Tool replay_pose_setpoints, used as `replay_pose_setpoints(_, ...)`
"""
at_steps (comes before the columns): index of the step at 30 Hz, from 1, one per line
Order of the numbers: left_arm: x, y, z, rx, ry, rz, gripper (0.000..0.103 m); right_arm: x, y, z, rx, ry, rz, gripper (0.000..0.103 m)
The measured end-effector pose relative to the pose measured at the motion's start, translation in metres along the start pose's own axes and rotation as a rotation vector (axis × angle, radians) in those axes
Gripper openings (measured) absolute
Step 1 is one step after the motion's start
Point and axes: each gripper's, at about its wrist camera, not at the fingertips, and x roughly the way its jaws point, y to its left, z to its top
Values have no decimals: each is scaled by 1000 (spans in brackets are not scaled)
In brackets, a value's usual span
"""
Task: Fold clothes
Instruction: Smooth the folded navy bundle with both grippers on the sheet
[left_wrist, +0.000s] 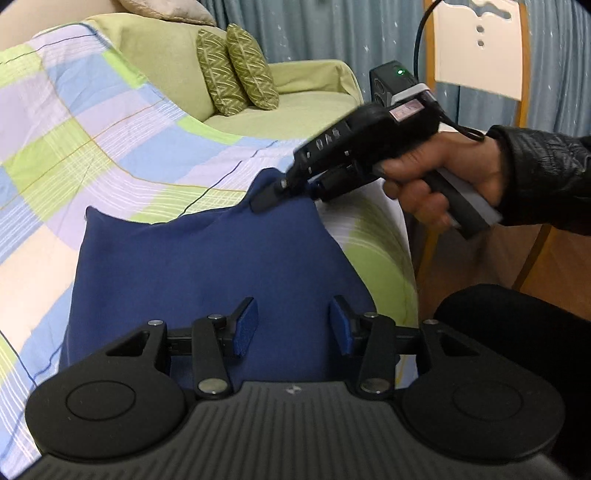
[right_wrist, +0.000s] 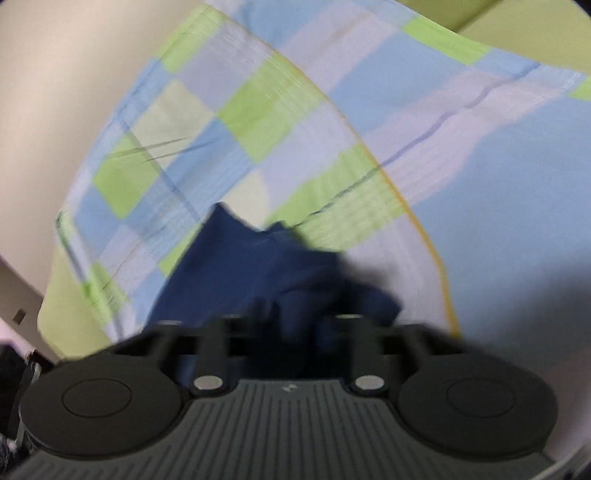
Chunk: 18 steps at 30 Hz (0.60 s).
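Checked bedding in pale blue, lilac and lime squares (left_wrist: 110, 140) covers the whole work surface, with a green sofa (left_wrist: 295, 107) behind it carrying two patterned green cushions (left_wrist: 236, 70), and grey-blue curtains (left_wrist: 332, 33) and a pale wooden chair (left_wrist: 480, 44) further back. On the checked cover lies a dark blue garment (left_wrist: 207, 266), spread fairly flat, its far edge rising into two soft peaks with a dip between them. The left gripper (left_wrist: 293, 326) sits over the near part of this blue cloth, its two blue-padded fingers (left_wrist: 245, 326) standing partly spread with an open gap between them; cloth shows behind that gap, but the pads do not press on it. The right gripper (left_wrist: 267, 197), held in a hand (left_wrist: 439, 177) coming out of a black sleeve (left_wrist: 546, 173), reaches in from the right to the garment's far right corner, and its narrow black tip is pressed together on the fabric there, with the blue cloth bunched up around it into a small ridge. The right wrist view is blurred, yet it shows the same thing from behind: the right gripper (right_wrist: 291, 325) with its fingers drawn close and dark blue garment (right_wrist: 251, 269) gathered between and in front of them, the checked bedding (right_wrist: 369, 110) stretching away beyond. So the garment lies under and ahead of the left tool, and is pinched at its far corner by the right one.
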Motion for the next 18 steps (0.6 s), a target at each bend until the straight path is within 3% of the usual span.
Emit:
replay_pose_setpoints(9, 4, -17, 10, 25, -29, 42, 49, 16, -6, 3, 44, -20, -43, 10)
replay_pose_setpoints(12, 9, -31, 17, 100, 14, 60, 47, 29, -1, 11, -17, -10, -97, 9)
replay_pose_setpoints(18, 0, -35, 7, 65, 1, 69, 47, 39, -1, 2, -82, 34, -136, 9)
